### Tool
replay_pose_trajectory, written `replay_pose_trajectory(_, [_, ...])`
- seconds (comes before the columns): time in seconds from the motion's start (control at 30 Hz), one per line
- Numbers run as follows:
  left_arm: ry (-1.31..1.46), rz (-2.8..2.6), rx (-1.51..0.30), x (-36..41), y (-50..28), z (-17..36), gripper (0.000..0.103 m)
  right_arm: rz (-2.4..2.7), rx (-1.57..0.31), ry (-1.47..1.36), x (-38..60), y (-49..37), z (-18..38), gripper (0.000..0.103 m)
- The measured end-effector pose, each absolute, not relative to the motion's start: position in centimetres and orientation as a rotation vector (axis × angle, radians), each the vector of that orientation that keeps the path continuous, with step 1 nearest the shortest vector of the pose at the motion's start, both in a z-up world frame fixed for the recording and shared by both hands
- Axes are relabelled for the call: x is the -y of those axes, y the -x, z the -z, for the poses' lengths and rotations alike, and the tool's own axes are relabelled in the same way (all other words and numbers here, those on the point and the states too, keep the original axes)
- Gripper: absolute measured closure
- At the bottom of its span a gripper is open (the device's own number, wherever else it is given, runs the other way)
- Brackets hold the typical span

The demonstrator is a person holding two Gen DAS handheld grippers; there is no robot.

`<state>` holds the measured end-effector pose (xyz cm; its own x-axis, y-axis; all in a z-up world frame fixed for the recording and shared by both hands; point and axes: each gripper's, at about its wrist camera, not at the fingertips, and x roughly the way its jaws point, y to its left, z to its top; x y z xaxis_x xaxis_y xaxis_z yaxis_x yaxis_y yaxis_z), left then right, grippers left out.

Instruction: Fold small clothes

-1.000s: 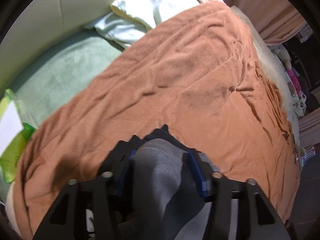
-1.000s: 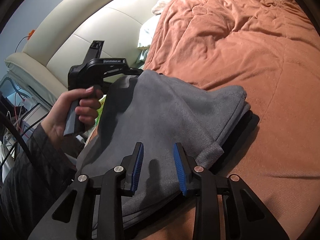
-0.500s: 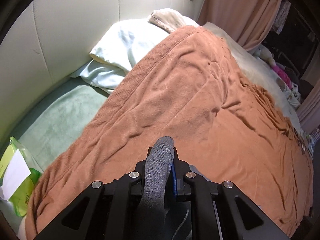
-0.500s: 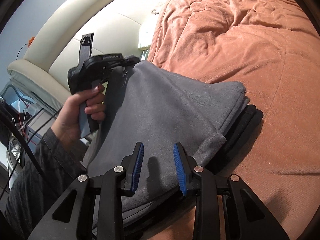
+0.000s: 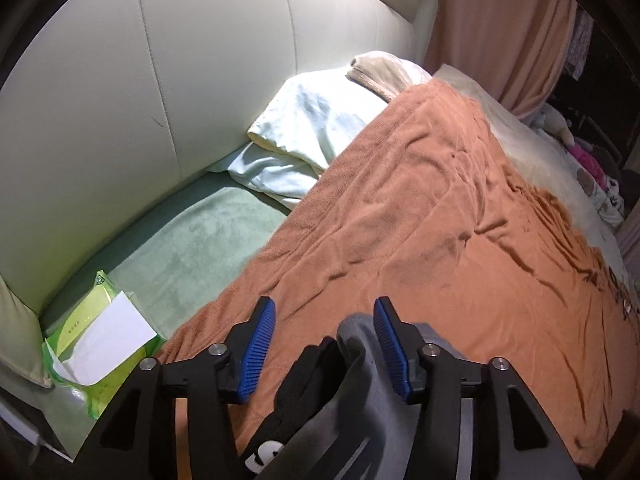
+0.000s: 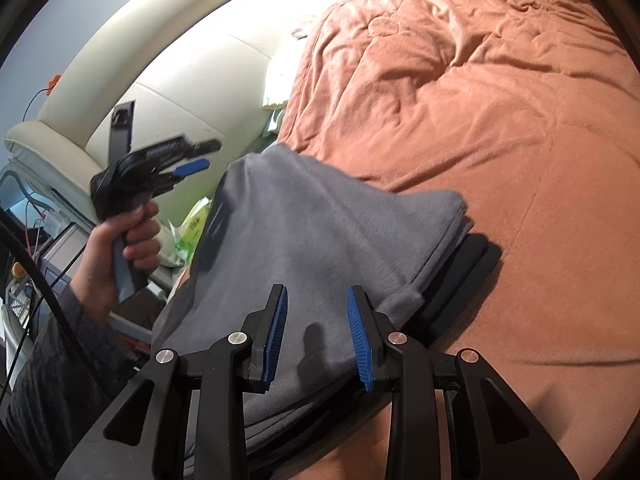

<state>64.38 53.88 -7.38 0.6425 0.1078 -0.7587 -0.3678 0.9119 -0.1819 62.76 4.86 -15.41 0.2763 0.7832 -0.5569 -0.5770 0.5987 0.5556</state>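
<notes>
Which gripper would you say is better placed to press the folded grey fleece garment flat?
Right gripper: open, hovering directly over the grey fleece garment. The left gripper is lifted off beside it.

Both wrist views look close over the orange blanket (image 5: pixel 440 220), probably sharing the grey garment (image 6: pixel 312 240).

Orange blanket (image 5: pixel 420 232), white pillow (image 5: pixel 316 120), green wipes pack (image 5: pixel 96 344).

grey garment (image 6: pixel 320 232) is looking like soft matt fleece, orange blanket (image 6: pixel 500 120) is reading as fuzzy, wrinkly cloth. headboard (image 5: pixel 160 92) is looking like smooth leather. gripper pads (image 6: pixel 276 332) are showing ribbed blue rubber.
</notes>
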Motion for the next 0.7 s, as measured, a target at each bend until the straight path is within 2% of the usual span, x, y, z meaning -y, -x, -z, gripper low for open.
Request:
replay_pose_trajectory(0.13, [0.294,-0.17,-0.889,-51.9,-63.2,8.0,0.069,-0.905,-0.904,-0.263,-4.9,-62.9,15.4,0.075])
replay_pose_trajectory(0.4, [0.231,-0.044,-0.932,-49.1,-63.3,8.5,0.071,-0.876,-0.882,-0.249,-4.8,-62.7,14.7,0.075])
replay_pose_trajectory(0.5, [0.149,-0.057,-1.036,-47.8,-64.4,10.6,0.071,-0.881,-0.893,-0.235,-5.0,-63.0,15.0,0.075])
replay_pose_trajectory(0.57, [0.111,-0.118,-1.104,-47.9,-65.1,12.4,0.078,-0.869,-0.901,-0.222,-5.1,-63.2,15.4,0.075])
replay_pose_trajectory(0.7, [0.142,-0.22,-1.109,-49.3,-65.9,14.5,0.08,-0.823,-0.941,-0.233,-5.2,-64.4,16.5,0.075])
